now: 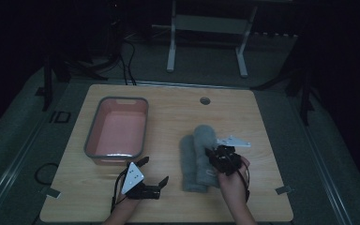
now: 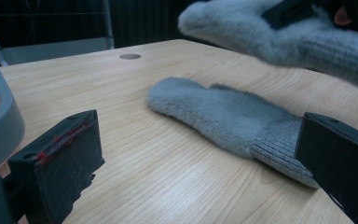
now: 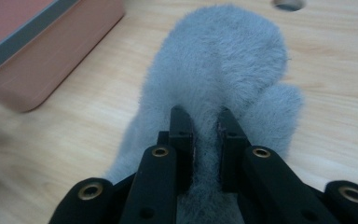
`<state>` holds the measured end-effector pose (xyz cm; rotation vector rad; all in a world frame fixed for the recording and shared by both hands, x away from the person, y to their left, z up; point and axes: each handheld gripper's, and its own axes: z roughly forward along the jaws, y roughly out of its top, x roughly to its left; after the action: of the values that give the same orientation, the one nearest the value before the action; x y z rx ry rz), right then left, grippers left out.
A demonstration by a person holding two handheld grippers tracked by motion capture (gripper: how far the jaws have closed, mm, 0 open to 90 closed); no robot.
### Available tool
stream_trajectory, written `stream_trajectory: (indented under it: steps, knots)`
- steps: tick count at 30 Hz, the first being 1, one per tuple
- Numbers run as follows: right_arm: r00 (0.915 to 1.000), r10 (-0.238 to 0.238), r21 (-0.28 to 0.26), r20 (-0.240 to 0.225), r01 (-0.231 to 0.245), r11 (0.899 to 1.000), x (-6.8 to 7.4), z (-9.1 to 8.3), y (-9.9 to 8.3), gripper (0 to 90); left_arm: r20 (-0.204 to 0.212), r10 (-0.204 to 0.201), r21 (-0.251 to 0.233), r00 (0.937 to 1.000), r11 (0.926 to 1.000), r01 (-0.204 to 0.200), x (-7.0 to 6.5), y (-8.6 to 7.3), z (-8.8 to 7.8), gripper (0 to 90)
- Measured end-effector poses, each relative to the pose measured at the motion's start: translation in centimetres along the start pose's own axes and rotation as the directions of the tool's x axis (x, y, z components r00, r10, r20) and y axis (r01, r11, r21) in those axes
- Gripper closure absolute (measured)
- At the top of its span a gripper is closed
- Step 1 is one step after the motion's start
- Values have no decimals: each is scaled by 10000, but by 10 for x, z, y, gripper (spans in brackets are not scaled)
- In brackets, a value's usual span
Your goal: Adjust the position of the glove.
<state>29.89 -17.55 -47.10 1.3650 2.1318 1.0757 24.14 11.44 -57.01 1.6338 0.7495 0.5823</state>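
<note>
Carrying fuzzy grey mitten [image 3: 223, 60] pinched in right tongs [image 3: 204, 122]; left tongs [image 2: 191, 154] open, idle.
Risk: shallow pinch on slick fur, could slip onto second mitten [image 2: 223, 116].

Wooden table [image 1: 178, 108], light grain, rounded corners. Round hole [image 1: 205, 100] near its far edge, right of centre. Pink basin [image 1: 117, 131] with grey rim on the left half of the table, long side running away from the near edge, nothing visible inside. Beyond the table, a pale metal frame [image 1: 206, 33] stands on dark grey floor. Black cables [image 1: 126, 61] trail over the floor at far left.
</note>
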Motion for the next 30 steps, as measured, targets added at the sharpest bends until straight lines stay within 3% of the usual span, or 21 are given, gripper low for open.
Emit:
stream_trajectory:
  steps: [6,13,20,30]
  knots:
    - [9998,33,314,-202,-27,9995,16,18,-2,803,11,-21,-14,10000,10000,21,0,0,0,11]
    - [9984,338,806,-447,-301,9963,23,35,-11,791,26,-46,-11,10000,10000,46,0,0,0,11]
    - [9995,295,955,-145,-279,9950,23,49,-16,777,31,-24,2,10000,10000,24,0,0,0,11]
    - [9986,274,984,-446,-229,9949,24,57,-22,550,7,-18,33,10000,10000,18,0,0,0,11]
